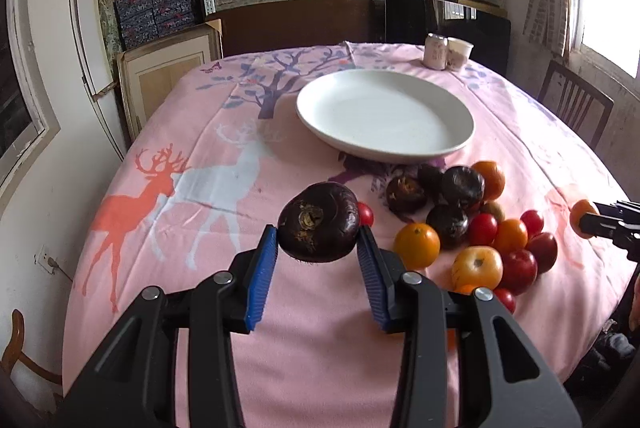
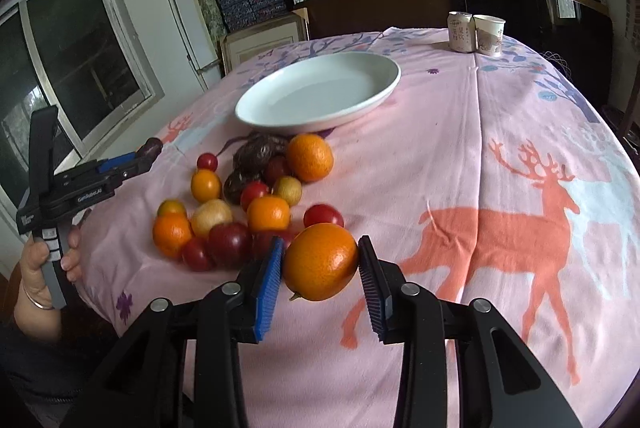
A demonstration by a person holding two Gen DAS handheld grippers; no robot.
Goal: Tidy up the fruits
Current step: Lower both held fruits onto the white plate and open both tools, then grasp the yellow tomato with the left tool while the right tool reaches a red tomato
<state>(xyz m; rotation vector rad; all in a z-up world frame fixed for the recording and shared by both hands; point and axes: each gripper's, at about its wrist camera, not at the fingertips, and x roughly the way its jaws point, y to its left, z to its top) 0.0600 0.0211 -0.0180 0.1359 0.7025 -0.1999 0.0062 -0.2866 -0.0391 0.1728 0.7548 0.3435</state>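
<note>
Left wrist view: the left gripper (image 1: 318, 242) is clamped on one dark purple-brown fruit (image 1: 319, 227), lifted clear of the pink deer-print tablecloth (image 1: 168, 228). One white plate (image 1: 385, 115) sits beyond it, nothing on it. To the right lies the fruit pile (image 1: 476, 232): about four more dark fruits, three or four orange ones, one yellowish apple-like fruit (image 1: 477, 267) and several small red ones, some hidden behind their neighbours, so the count is rough. One small red fruit (image 1: 365, 215) peeks out from behind the held fruit. At the right edge the right gripper (image 1: 588, 224) is cut off, with one orange fruit at its tip. One can (image 1: 436, 51) and one paper cup (image 1: 459, 53) stand together at the far end.

Right wrist view: the right gripper (image 2: 322, 264) is closed on one orange (image 2: 321, 262), held above the cloth. The pile (image 2: 248, 203) lies just left and beyond it, in front of the plate (image 2: 320, 93). At the left, a hand (image 2: 44, 268) holds the left gripper (image 2: 150, 149), seen side-on, a dark fruit at its tip; how its jaws stand cannot be told from here.
</note>
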